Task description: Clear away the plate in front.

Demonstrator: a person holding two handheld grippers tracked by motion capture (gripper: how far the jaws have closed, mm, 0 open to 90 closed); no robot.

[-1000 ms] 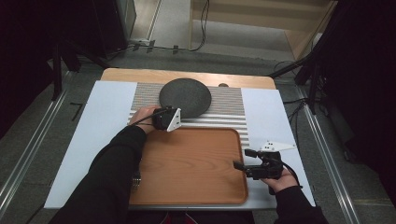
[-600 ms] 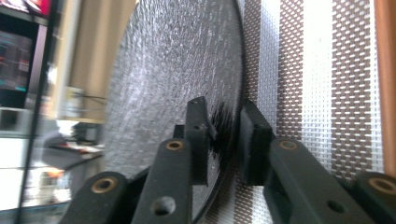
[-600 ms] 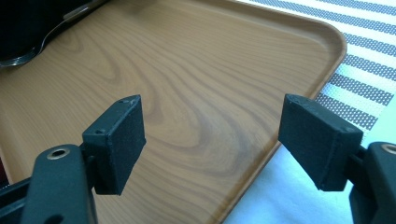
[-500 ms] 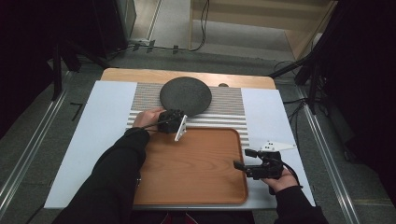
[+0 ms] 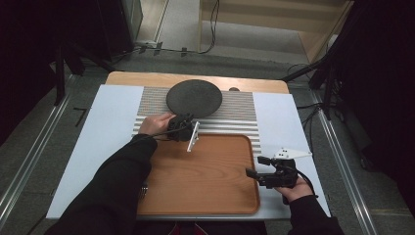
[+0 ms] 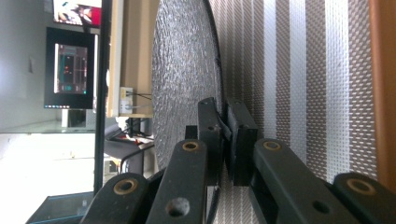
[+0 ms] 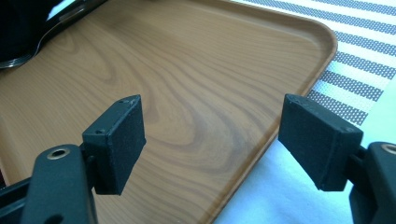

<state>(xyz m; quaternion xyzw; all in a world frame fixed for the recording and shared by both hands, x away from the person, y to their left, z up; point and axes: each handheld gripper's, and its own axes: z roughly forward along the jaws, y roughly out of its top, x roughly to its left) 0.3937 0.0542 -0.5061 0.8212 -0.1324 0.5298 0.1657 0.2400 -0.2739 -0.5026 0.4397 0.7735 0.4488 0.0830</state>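
A dark round plate (image 5: 194, 97) lies on the striped mat (image 5: 240, 115) at the back of the table. My left gripper (image 5: 187, 120) is turned on its side at the plate's near rim. In the left gripper view its jaws have just been closing and are pinched on the plate's rim (image 6: 212, 84), with the left gripper's (image 6: 226, 135) pads nearly touching. My right gripper (image 5: 257, 166) is held level over the right edge of the wooden tray (image 5: 205, 181). In the right gripper view the right gripper (image 7: 210, 140) is open with nothing between its pads.
The tray (image 7: 187, 70) lies bare in front of the mat (image 7: 355, 51), on a white table cover (image 5: 107, 132). A small metal utensil (image 5: 144, 190) lies by the tray's left edge, beside the person's sleeve. Floor rails run along both sides of the table.
The left hand has shifted right along the plate's near rim and rolled the gripper onto its side, and its jaws have closed on the rim. The right gripper has kept still.
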